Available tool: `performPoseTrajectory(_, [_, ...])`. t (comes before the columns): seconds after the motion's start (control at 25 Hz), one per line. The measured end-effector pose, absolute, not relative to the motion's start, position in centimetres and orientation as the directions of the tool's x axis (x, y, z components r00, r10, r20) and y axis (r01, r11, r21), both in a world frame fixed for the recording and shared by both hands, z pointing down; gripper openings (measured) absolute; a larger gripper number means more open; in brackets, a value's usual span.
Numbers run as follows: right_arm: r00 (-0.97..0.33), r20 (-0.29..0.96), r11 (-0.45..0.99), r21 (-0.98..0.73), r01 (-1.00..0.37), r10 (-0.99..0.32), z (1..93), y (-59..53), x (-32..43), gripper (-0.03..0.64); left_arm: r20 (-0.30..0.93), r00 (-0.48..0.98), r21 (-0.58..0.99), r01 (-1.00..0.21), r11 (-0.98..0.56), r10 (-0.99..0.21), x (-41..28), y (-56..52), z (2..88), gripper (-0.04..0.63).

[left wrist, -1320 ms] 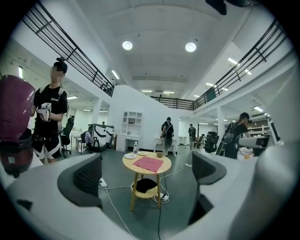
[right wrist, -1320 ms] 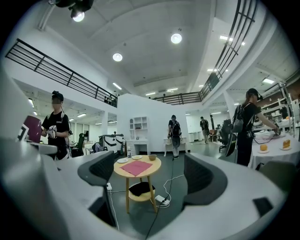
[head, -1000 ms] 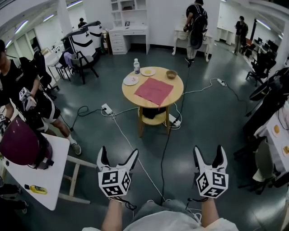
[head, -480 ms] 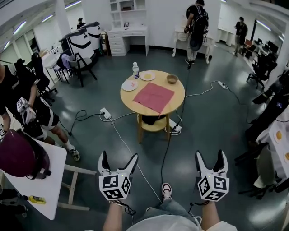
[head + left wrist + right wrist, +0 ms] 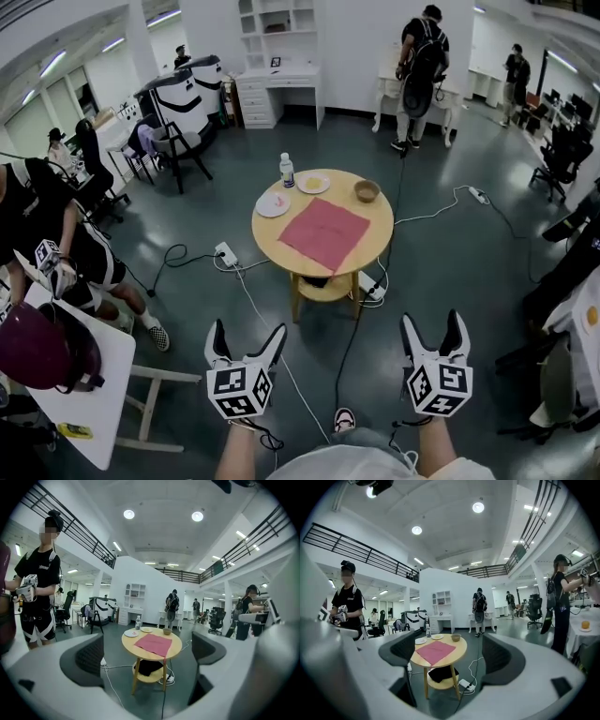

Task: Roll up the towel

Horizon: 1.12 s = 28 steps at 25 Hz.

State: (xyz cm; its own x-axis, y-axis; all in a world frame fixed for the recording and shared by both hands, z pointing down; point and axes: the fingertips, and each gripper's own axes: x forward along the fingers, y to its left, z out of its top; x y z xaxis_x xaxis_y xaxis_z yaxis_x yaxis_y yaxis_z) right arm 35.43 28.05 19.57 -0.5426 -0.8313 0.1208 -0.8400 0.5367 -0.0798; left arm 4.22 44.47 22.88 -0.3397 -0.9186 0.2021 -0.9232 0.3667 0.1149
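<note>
Head view: left tool (image 5: 247, 326), right tool (image 5: 432, 317) both gaping, empty; floor (image 5: 314, 337) between them and towel (image 5: 325, 232) on table (image 5: 380, 225).

Both grippers (image 5: 246, 337) (image 5: 435, 328) level, fingers apart, empty.

Rnd wood table (image 5: 382, 212), pink towel (image 5: 324, 232), 2 plates (image 5: 273, 203), bowl (image 5: 367, 191), bottle (image 5: 287, 171)

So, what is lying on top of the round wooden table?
A red towel lies flat in the middle; beyond it stand a bottle, two plates and a bowl. The table surface under the towel is covered.
</note>
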Motion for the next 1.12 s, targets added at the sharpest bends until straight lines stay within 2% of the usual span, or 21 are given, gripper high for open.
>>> performPoseTrajectory(0.48, [-0.580,0.132,0.567,-0.125,-0.814,-0.804,20.5,16.0,33.5,0.442,0.187,-0.387,0.142,-0.899,0.415,-0.903,1.9,34.7,22.6,0.583])
performPoseTrajectory(0.76, [-0.597,0.162,0.580,-0.145,-0.802,-0.786,22.4,12.2,31.7,0.430,0.224,-0.382,0.130,-0.900,0.416,-0.897,0.9,30.9,23.9,0.583])
performPoseTrajectory(1.12, [-0.559,0.190,0.547,-0.117,-0.829,-0.807,23.2,6.8,27.4,0.428,0.209,-0.345,0.168,-0.909,0.381,-0.915,-4.9,23.1,24.7,0.583])
